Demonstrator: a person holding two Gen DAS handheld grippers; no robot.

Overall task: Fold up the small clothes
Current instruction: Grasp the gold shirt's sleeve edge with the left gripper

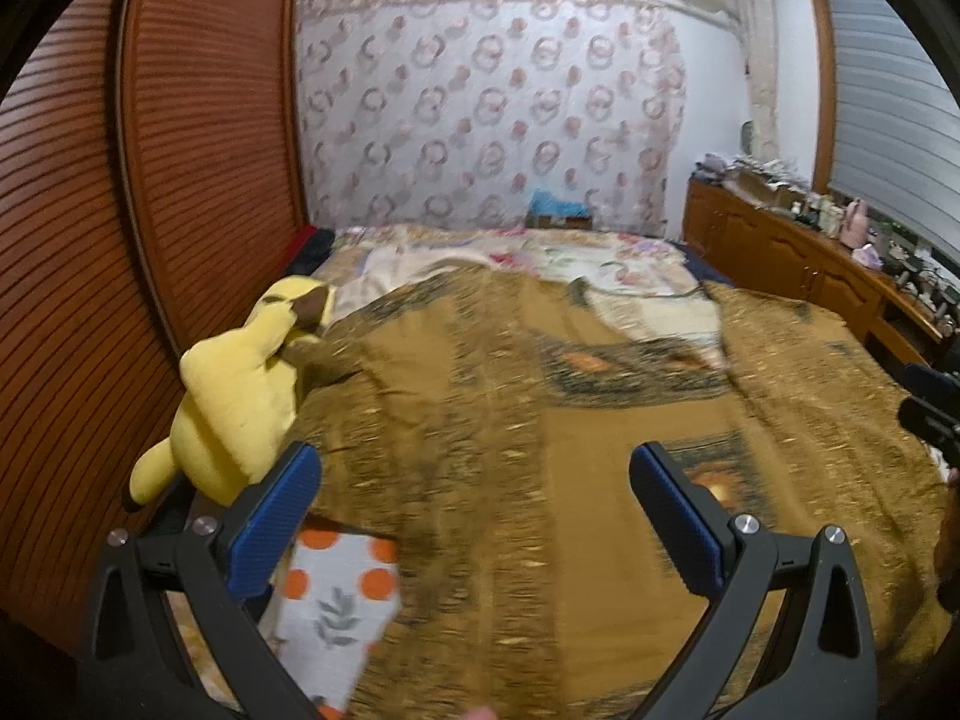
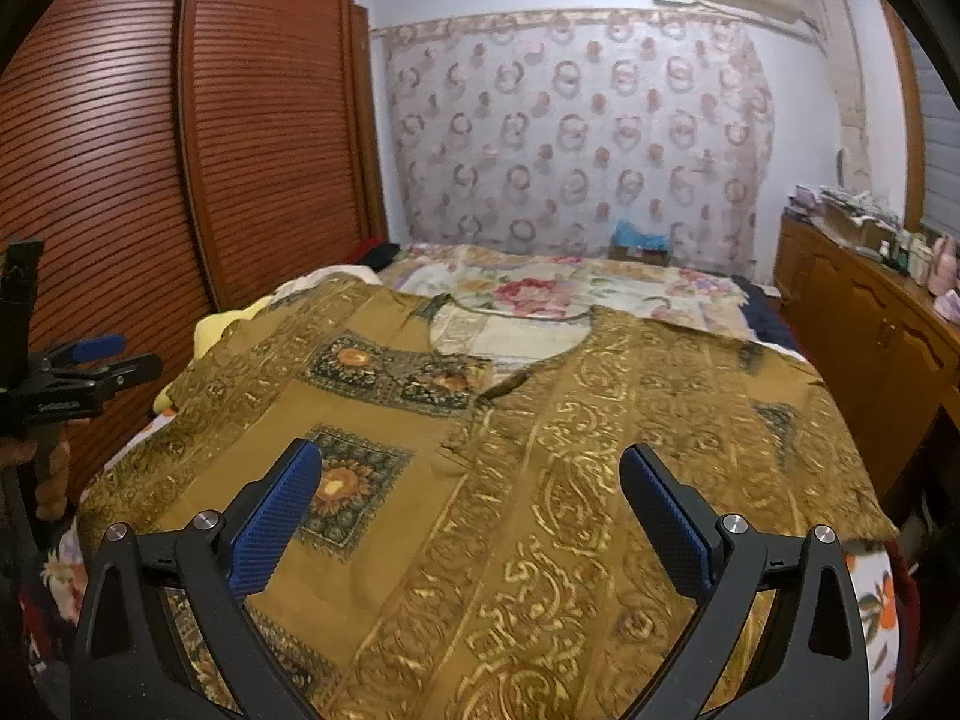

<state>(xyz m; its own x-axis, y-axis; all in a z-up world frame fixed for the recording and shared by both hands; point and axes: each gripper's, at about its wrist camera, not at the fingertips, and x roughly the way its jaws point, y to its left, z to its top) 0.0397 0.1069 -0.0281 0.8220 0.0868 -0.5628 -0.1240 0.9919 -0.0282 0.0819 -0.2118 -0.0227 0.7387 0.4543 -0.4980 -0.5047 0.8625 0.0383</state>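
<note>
A mustard-gold patterned garment (image 2: 540, 432) lies spread flat on the bed, its round neckline toward the far end; it also fills the left wrist view (image 1: 540, 420). My left gripper (image 1: 474, 480) is open and empty, hovering over the garment's left part. My right gripper (image 2: 465, 480) is open and empty above the garment's near middle. The left gripper also shows at the left edge of the right wrist view (image 2: 90, 360).
A yellow plush toy (image 1: 240, 396) lies at the bed's left edge beside the brown louvered wardrobe (image 1: 180, 180). A white sheet with orange dots (image 1: 336, 600) shows under the garment. A floral bedspread (image 2: 540, 288) covers the far end. A wooden cabinet (image 2: 870, 324) stands on the right.
</note>
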